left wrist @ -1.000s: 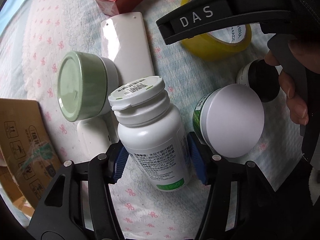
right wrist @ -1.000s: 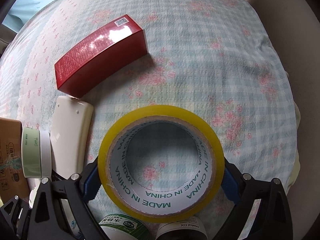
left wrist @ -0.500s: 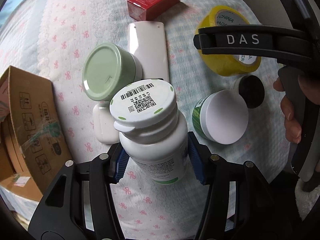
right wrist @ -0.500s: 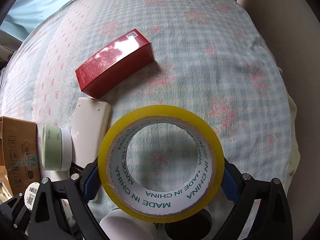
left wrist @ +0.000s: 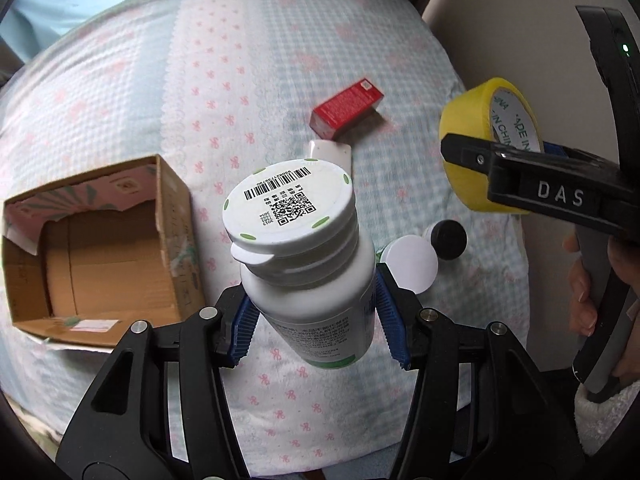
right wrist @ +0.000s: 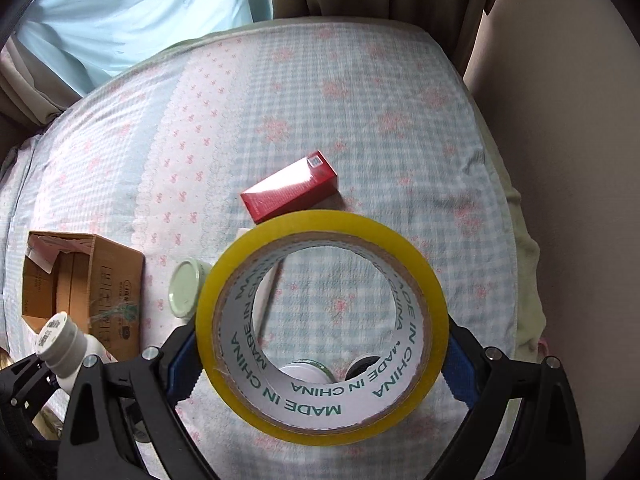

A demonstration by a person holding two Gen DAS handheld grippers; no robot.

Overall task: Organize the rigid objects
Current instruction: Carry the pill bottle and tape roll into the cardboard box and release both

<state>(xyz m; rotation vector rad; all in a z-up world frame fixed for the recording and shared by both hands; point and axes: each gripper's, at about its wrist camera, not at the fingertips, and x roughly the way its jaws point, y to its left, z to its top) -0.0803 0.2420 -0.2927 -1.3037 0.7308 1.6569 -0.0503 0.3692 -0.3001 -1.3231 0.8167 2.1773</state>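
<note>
Holding a white pill bottle point(left wrist: 308, 280) between its blue pads, the left gripper point(left wrist: 316, 316) is up in the air above the bed point(left wrist: 120, 92), and its jaws are clamped on the sides of the bottle. The cap with the barcode and the square code faces the camera. The right gripper point(right wrist: 320, 360) is also raised; its jaws stand wide but they press on both sides of a yellow tape roll point(right wrist: 322, 328), so the roll is held (the words "MADE IN CHINA" run around the white inner ring). A hand point(left wrist: 592, 296) grips the handle of that right tool at the edge of the left view.

Below, on the checked bedcover with pink flowers, several things lie. An open cardboard box point(left wrist: 96, 248) stands at the left side, with its flaps up. A red carton point(right wrist: 290, 192) lies flat farther away, near the middle of the bed. A jar with a pale green lid point(right wrist: 186, 288) lies between the box and the tape roll in the right view. A white remote point(left wrist: 330, 152) is partly hidden behind the bottle cap. A container with a white lid point(left wrist: 410, 262) and a small one with a black lid point(left wrist: 450, 238) are just beside each other.
</note>
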